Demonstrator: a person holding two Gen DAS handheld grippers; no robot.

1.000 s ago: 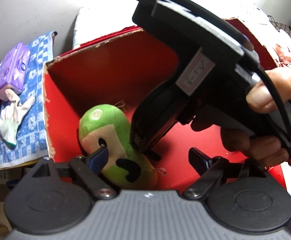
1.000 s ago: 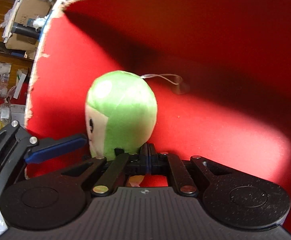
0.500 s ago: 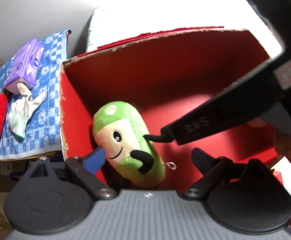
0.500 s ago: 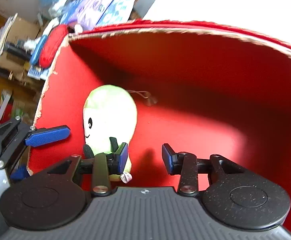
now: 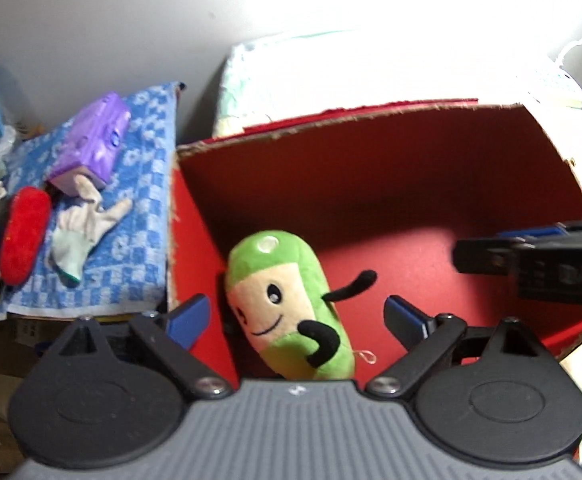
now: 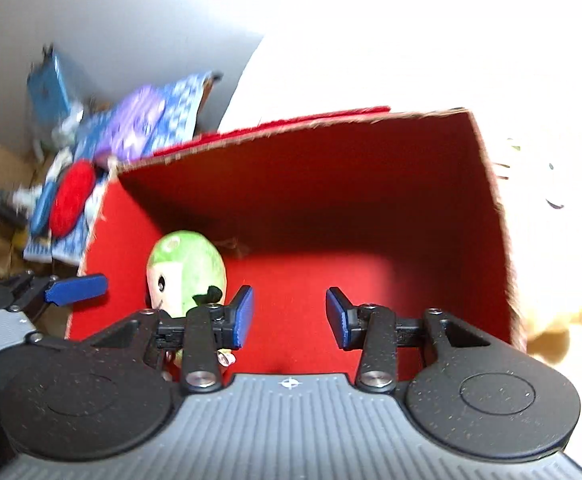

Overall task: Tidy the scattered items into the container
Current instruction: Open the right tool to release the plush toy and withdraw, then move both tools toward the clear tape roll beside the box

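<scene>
Resting on the red floor of the box [image 5: 371, 184], the plush [image 5: 287, 308] lies against the left wall, near the front. It is a soft, capsule-shaped toy: green fabric over the top and sides, a cream face panel with a stitched smile, black stubby limbs, and a thin loop of cord at its lower end. The box is an open-topped cardboard container with a red inner lining and frayed, raw edges along its rim.

Left tongs [image 5: 297, 316]: spread wide, holding nothing. The blue pads [image 5: 189, 316] sit on black link arms, and the plush lies between the two fingers, below them in the box.

Right tongs [image 6: 289, 316]: spread, holding nothing. The ribbed blue pads [image 6: 243, 316] hang over the bare red floor, right of the plush. In the left wrist view these tongs enter from the right edge as a blurred black bar.

Left of the box, a blue-and-white checked towel [image 5: 139, 216] carries a purple moulded plastic case [image 5: 93, 148], a limp pale glove [image 5: 83, 232] just near of it, and a red fuzzy oval pad [image 5: 25, 244] at the left. Glare washes out the area right of the box.
</scene>
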